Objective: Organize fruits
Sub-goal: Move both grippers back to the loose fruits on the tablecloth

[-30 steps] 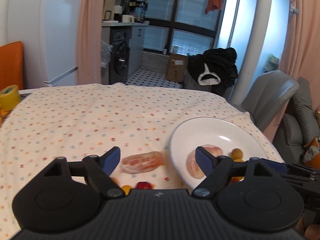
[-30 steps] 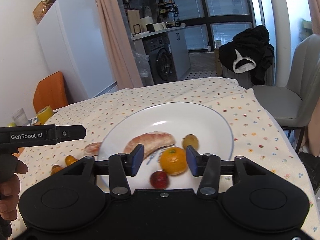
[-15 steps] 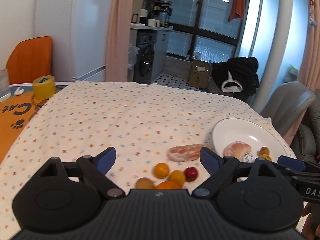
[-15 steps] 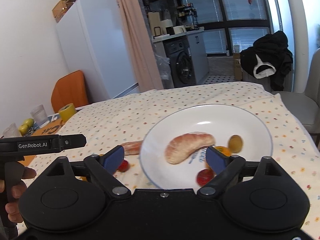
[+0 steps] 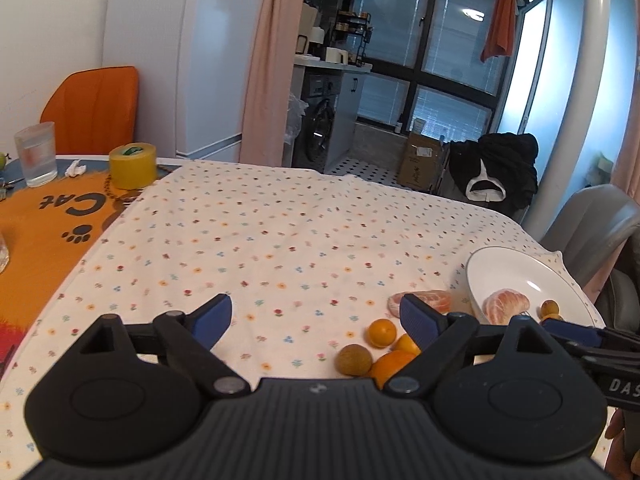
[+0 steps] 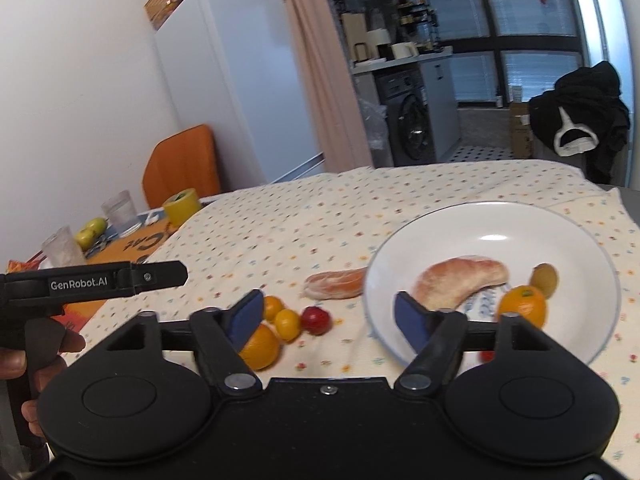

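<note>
A white plate [image 6: 480, 224] holds a peeled citrus piece [image 6: 460, 280], an orange [image 6: 522, 306], an olive-brown fruit [image 6: 544, 278] and a red fruit [image 6: 488, 356] half hidden by my finger. Left of it, on the flowered cloth, lie a peeled segment [image 6: 334, 284], a red fruit [image 6: 316, 319], two small oranges [image 6: 287, 323] and a bigger orange [image 6: 260, 346]. My right gripper [image 6: 330, 318] hangs open over these loose fruits, holding nothing. My left gripper [image 5: 314, 318] is open and empty above bare cloth, left of the brown fruit [image 5: 354, 359] and the plate [image 5: 520, 276].
A yellow tape roll [image 5: 133, 166], a glass [image 5: 36, 154] and an orange cat mat [image 5: 48, 224] are at the far left. An orange chair [image 5: 94, 108] stands behind them and a grey chair [image 5: 596, 216] beside the plate. A hand [image 6: 16, 360] holds the left gripper's handle.
The right gripper opened wide and left the orange on the plate, then swung left toward the loose fruits. The left gripper drew back and left, away from the peeled segment.
</note>
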`<action>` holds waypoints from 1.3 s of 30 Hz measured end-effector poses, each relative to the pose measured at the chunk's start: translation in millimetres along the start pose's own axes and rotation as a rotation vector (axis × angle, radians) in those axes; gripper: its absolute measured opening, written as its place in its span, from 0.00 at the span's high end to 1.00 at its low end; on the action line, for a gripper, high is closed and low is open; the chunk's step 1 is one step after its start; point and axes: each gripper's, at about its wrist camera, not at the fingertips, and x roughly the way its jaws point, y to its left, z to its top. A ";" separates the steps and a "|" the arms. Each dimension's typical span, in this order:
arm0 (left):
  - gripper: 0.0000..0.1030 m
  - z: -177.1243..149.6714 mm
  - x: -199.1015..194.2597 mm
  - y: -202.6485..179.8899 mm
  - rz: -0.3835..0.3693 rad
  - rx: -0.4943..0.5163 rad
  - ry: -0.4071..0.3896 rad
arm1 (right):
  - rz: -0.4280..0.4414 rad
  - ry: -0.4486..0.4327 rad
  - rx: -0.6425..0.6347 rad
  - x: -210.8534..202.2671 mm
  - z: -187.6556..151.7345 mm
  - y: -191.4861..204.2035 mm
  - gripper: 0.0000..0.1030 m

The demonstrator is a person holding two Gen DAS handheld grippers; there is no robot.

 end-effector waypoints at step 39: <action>0.36 -14.3 32.5 29.9 -0.037 -0.028 0.077 | 0.075 0.147 0.004 59.9 3.0 16.7 0.81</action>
